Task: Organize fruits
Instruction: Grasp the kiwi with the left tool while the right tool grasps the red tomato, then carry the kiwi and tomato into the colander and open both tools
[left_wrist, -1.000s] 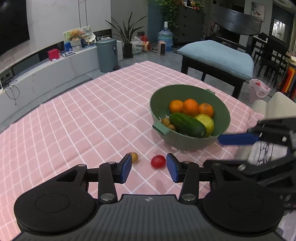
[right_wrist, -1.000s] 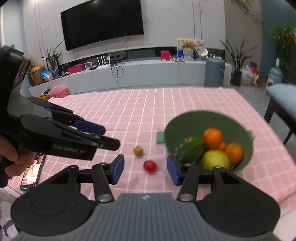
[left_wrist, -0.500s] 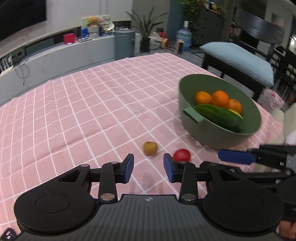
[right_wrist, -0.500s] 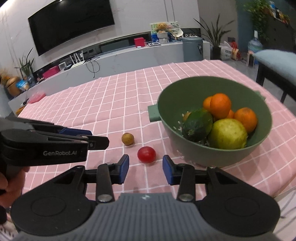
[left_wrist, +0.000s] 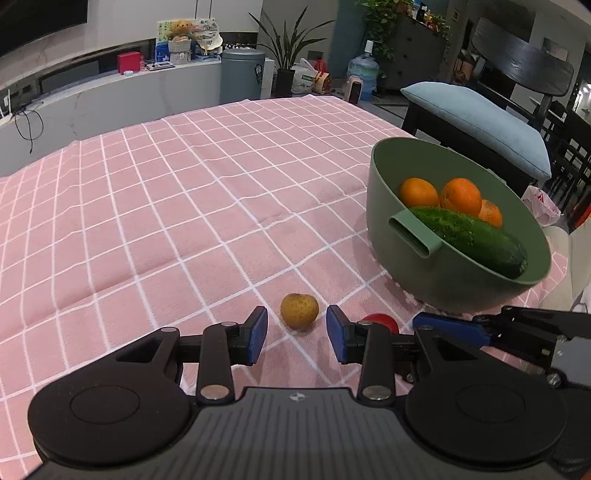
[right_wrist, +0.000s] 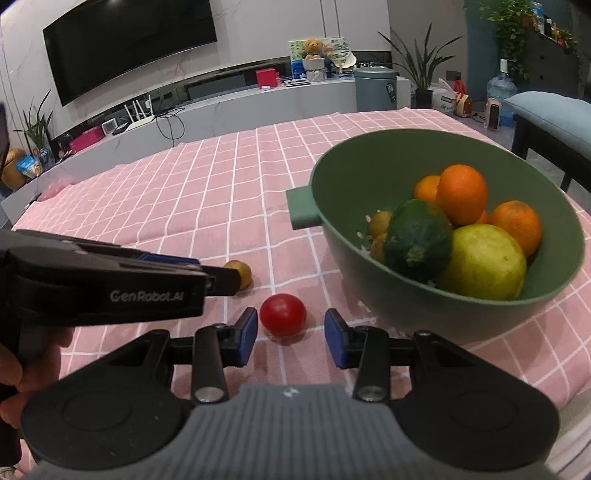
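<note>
We are holding our left gripper (left_wrist: 297, 330) low in the frame with its fingers (left_wrist: 256, 334) spread apart, and the little brown fruit (left_wrist: 299, 311) is sitting on the pink worktop (left_wrist: 166, 206) just past the tips, not touched. Our right gripper (right_wrist: 291, 338) is keeping its fingers (right_wrist: 248, 334) spread too, with the red tomato (right_wrist: 283, 314) lying just ahead of the gap. The green bowl (right_wrist: 354, 173) is sitting at the right of both views, holding oranges (right_wrist: 463, 194), a cucumber (left_wrist: 469, 240) and a yellow-green fruit (right_wrist: 484, 262).
</note>
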